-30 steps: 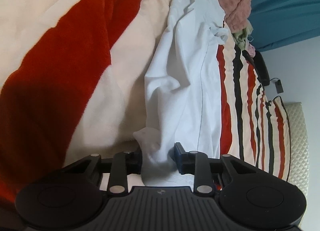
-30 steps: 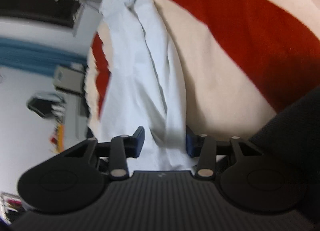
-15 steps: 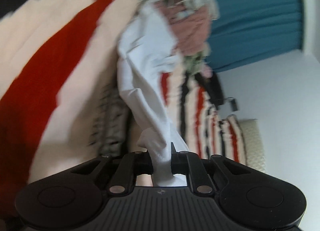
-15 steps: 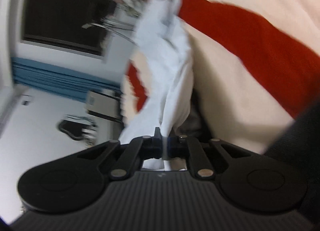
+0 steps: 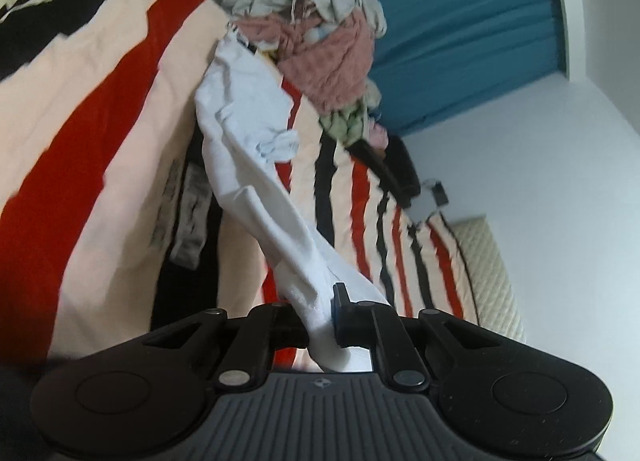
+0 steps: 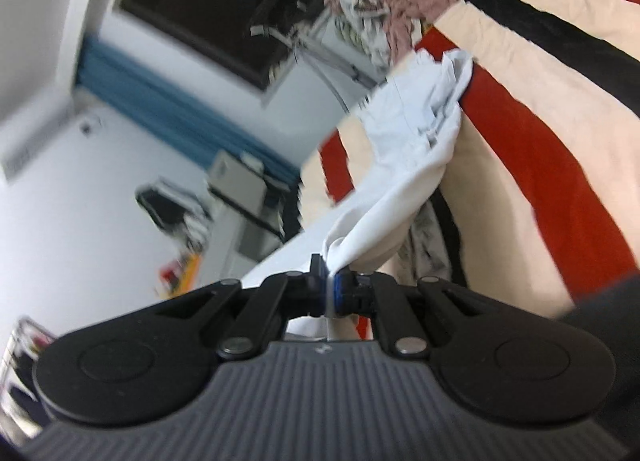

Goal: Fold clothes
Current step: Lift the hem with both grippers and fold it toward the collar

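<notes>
Where a second ago both sets of jaws stood apart around flat cloth, the left hand-held gripper (image 5: 320, 321) is now clamped on a bunched edge of the white garment (image 5: 248, 165), and the right hand-held gripper (image 6: 328, 293) is pinched tight on another edge of it. From each grip the cloth runs up and away in a taut, twisted rope, lifted clear of the striped bed cover (image 5: 120, 109) it lay spread on before; only its far end rests near the heap of clothes (image 5: 328, 41) at the head of the bed. Beneath it a dark printed garment (image 5: 188, 221) has come into view on the cover. Both cameras have tipped upward, taking in the blue curtain (image 5: 460, 41) and the wall. I judge this the lift that goes before a fold: the piece is held at two points and hangs between them, creased rather than flat, so it would need shaking out or laying smooth before any crease can be set.
</notes>
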A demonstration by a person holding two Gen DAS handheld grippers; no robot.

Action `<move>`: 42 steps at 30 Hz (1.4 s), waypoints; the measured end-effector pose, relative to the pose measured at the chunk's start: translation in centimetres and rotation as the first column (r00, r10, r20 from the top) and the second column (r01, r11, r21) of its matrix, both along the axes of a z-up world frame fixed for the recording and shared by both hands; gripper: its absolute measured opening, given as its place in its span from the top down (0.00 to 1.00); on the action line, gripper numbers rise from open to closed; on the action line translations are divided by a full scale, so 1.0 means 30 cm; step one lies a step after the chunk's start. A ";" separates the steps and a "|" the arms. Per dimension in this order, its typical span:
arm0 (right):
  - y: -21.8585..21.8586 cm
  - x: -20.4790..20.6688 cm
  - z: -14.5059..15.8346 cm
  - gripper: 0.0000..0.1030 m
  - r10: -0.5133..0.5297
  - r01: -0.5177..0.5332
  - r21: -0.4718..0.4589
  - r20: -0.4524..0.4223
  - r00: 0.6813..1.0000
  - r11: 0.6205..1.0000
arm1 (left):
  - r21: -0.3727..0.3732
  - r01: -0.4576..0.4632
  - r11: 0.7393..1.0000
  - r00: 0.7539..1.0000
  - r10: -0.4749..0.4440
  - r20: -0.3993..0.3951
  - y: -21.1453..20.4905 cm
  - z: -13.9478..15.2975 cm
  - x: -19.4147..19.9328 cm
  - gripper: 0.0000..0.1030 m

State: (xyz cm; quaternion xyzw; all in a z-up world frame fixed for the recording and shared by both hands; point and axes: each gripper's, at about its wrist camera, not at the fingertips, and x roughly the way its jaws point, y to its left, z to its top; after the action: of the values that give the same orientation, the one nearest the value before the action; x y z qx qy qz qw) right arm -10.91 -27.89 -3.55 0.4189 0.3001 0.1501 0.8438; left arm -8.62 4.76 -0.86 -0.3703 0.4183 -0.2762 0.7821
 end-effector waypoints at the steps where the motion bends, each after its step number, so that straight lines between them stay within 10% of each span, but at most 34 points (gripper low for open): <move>1: 0.000 -0.012 -0.011 0.93 0.011 -0.011 -0.007 -0.016 1.000 1.000 | -0.005 0.002 1.000 1.000 -0.002 -0.010 0.007 -0.018 -0.018 0.90; 12: -0.043 0.141 -0.121 0.93 -0.047 0.058 0.098 -0.111 0.993 0.993 | 0.033 -0.053 0.998 0.997 0.055 -0.063 -0.034 -0.068 0.237 0.91; 20: -0.103 0.572 -0.163 0.92 -0.194 0.205 0.124 -0.089 0.977 0.971 | 0.212 -0.118 0.970 0.988 0.093 0.126 -0.223 0.000 0.651 0.90; 28: -0.088 0.907 -0.305 0.92 -0.212 0.212 -0.058 0.012 0.977 0.976 | 0.339 -0.319 0.885 0.911 0.188 0.367 -0.273 -0.098 0.910 0.90; 36: -0.101 1.085 -0.522 0.91 -0.135 0.131 -0.127 -0.022 0.991 0.983 | 0.420 -0.209 0.883 0.962 0.110 0.248 -0.276 -0.336 1.078 0.86; 42: -0.132 1.108 -0.562 0.88 -0.121 0.120 -0.023 -0.067 0.990 0.992 | 0.443 -0.169 0.881 0.970 0.068 0.233 -0.272 -0.372 1.063 0.52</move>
State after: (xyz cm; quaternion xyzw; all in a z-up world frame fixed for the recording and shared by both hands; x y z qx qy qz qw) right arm 22.32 -31.84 -20.41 0.4331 0.3045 0.0814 0.8444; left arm 23.27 -3.39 -12.03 -0.1684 0.3628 -0.1585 0.9027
